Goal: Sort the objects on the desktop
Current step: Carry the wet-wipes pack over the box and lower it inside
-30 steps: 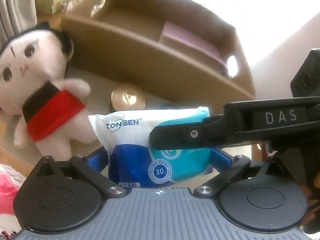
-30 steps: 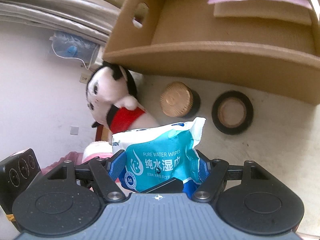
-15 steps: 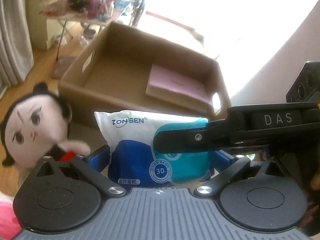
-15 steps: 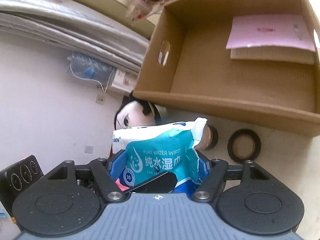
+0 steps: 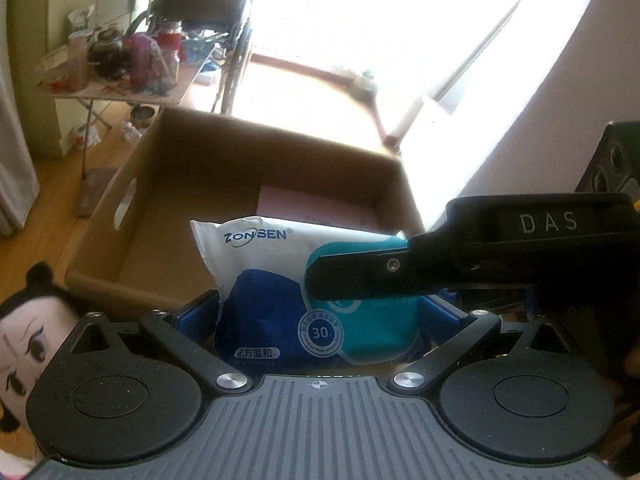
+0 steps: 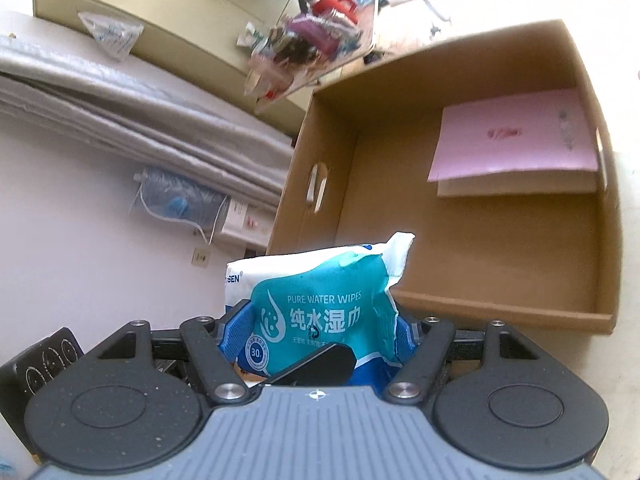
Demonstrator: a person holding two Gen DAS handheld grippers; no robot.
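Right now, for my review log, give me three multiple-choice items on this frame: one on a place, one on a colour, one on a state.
1. Where does the pink booklet lie?
A. inside the cardboard box
B. on the floor
C. under the doll

2. What colour is the panel reading PURE WATER WIPES on the wipes pack?
A. red
B. teal
C. yellow

3. How is the wipes pack held?
A. lying loose
B. by one gripper
C. clamped by both the left gripper and right gripper

Answers: 1 A, it rests on the box floor; 2 B, the panel is teal; 3 C, each wrist view shows blue pads pressing its sides.

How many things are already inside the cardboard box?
2: a pink booklet lying on a tan pad, in the box's far right corner. The wipes pack may hide more.
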